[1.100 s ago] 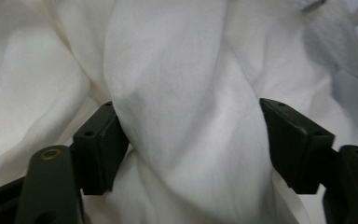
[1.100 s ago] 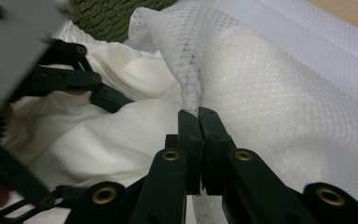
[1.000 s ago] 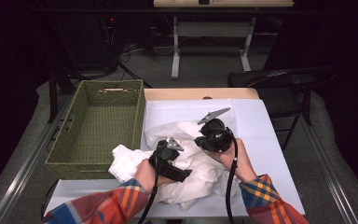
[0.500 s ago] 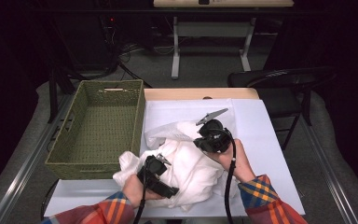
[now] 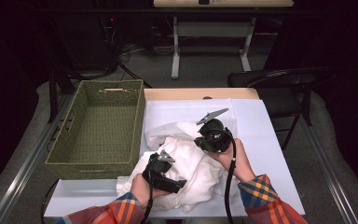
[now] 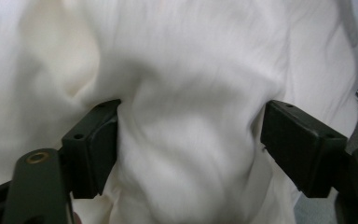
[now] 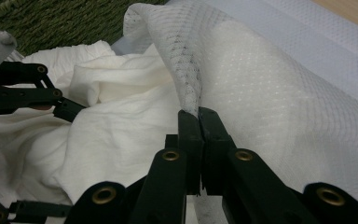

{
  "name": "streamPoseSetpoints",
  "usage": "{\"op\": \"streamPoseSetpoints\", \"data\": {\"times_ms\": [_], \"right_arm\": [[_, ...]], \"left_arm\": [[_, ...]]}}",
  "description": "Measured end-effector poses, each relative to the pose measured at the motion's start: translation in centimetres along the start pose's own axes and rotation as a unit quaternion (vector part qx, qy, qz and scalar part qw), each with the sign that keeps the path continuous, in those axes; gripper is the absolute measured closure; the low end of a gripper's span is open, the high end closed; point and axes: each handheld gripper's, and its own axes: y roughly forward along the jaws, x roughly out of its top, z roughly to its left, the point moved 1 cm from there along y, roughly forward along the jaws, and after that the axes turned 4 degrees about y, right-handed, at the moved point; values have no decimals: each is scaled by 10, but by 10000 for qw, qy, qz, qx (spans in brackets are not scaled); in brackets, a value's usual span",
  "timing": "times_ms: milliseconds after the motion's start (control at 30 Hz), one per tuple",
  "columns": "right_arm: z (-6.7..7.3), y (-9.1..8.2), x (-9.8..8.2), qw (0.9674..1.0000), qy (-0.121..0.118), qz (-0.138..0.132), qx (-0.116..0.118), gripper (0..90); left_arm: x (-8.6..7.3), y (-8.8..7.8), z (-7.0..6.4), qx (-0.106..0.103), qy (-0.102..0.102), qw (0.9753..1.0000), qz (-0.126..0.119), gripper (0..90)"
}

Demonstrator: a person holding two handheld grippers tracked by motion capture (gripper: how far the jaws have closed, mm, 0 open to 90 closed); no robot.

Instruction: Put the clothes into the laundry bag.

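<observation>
A crumpled white cloth [image 5: 193, 165] lies heaped on the white table cover [image 5: 256, 121]. My left gripper [image 5: 181, 183] presses down into it near the front. Its jaws have just been closing, and a fold of the cloth [image 6: 191, 140] bulges between the wide-apart pads [image 6: 95, 140]. My right gripper [image 5: 197, 140] sits behind the heap, shut on the edge of a white mesh fabric [image 7: 261, 84] that it holds up off the table; its tips [image 7: 199, 112] pinch the mesh hem. The left gripper [image 7: 67, 109] also shows in the right gripper view, at the left on the cloth.
A green woven basket [image 5: 98, 126] stands left of the heap, its inside bare. A dark chair [image 5: 284, 84] stands beyond the table's right edge. A strip of bare wooden tabletop [image 5: 191, 93] shows at the back. Plaid sleeves [image 5: 270, 200] come in from the bottom.
My left gripper has come down and toward the near edge, sinking into the white cloth, which has bunched up around it. The right gripper has stayed put, still pinching the mesh.
</observation>
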Motion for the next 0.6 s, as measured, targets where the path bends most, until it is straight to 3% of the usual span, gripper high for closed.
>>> {"op": "streamPoseSetpoints", "data": {"times_ms": [100, 233, 300, 367, 433, 567, 600], "right_arm": [[1, 1, 0, 10000, -44, 5, 3, 889], [1, 2, -1, 10000, -44, 30, 11, 889], [1, 3, -2, 10000, -62, 53, 22, 889], [1, 3, -2, 10000, -68, 58, 34, 890], [2, 3, -1, 9999, -72, 46, 59, 890], [5, -2, 2, 9999, -71, -53, 139, 891], [5, -3, 2, 9998, -90, -95, 135, 892]], "left_arm": [[11, 13, -2, 9, 136, 9999, 67, 160], [8, 42, 6, -154, 22, 9993, 330, 180], [6, 48, 10, -110, -56, 9997, 226, 280], [6, 48, 15, -146, -65, 9998, 152, 488], [5, 44, 22, -294, -272, 9992, 23, 620], [9, 32, 24, -240, -407, 9985, -258, 700], [13, 27, 25, -228, -543, 9973, -440, 704]]}}
